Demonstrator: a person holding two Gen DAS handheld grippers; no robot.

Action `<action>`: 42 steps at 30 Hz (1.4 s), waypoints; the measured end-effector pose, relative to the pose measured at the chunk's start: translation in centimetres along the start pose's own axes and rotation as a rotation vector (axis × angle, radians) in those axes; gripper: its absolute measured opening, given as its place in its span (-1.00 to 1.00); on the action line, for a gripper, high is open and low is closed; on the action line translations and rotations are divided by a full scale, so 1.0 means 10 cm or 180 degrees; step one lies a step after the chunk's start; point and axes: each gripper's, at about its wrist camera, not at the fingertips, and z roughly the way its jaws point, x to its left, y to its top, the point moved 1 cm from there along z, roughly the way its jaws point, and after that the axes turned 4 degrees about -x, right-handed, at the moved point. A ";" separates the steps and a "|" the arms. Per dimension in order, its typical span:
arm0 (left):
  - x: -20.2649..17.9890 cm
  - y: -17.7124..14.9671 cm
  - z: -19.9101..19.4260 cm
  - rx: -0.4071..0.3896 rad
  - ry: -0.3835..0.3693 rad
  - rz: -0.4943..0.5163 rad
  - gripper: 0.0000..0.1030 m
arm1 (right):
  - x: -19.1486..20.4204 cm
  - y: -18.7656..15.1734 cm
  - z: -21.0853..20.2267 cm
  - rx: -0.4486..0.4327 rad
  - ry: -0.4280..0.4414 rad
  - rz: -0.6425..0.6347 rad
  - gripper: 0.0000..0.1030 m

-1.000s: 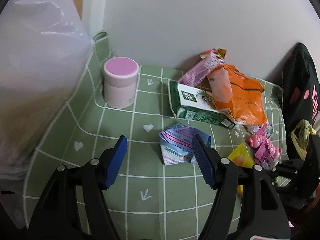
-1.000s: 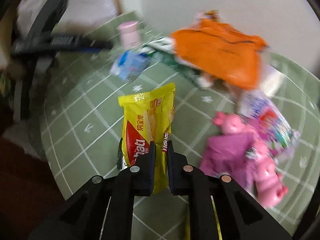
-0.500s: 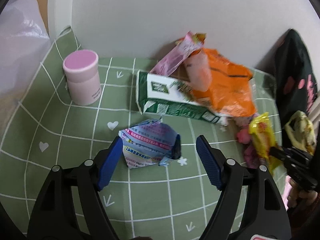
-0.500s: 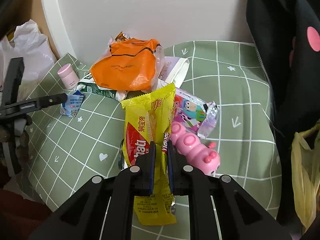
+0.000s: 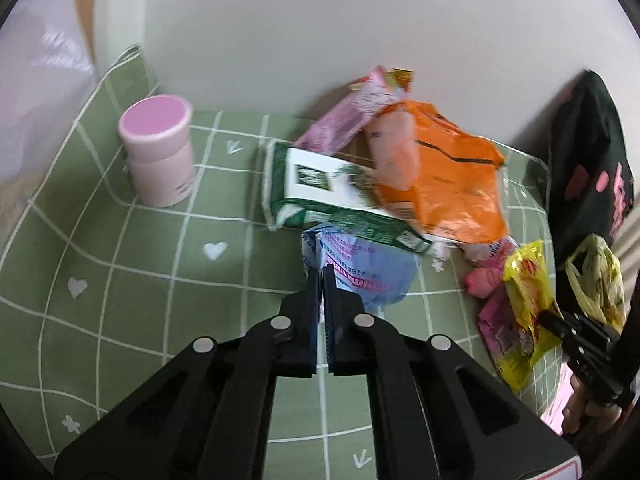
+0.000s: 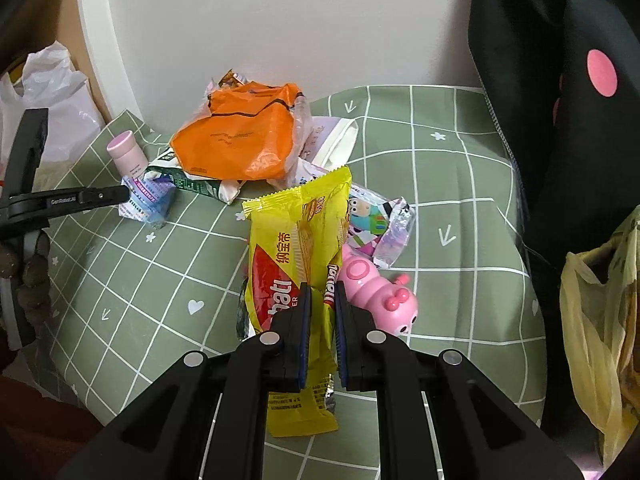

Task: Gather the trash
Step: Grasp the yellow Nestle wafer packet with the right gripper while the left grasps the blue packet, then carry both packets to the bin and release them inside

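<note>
My left gripper [image 5: 321, 276] is shut on a crumpled blue printed wrapper [image 5: 364, 272], which also shows in the right wrist view [image 6: 148, 198] next to the pile. My right gripper [image 6: 320, 292] is shut on a yellow snack packet [image 6: 300, 240] and holds it above the green checked cloth [image 6: 160, 280]; the packet also shows in the left wrist view [image 5: 524, 308]. An orange plastic bag [image 6: 236, 140] lies on a green and white pack [image 5: 320, 196] at the back by the wall.
A pink jar [image 5: 158, 152] stands at the back left. A pink caterpillar toy [image 6: 380, 292] and a cartoon-printed wrapper [image 6: 376, 224] lie near the right gripper. A yellowish bag [image 6: 600, 320] hangs at the right by a black garment [image 6: 560, 100]. A white bag [image 6: 52, 92] is at the left.
My left gripper has moved up to the blue wrapper and shut on it. My right gripper keeps hold of the yellow packet and has hardly moved.
</note>
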 end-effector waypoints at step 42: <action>-2.71 0.95 -0.67 -0.0760 -0.1971 0.1625 -0.96 | -1.09 0.34 -1.97 -0.1083 -0.1486 0.0406 -0.77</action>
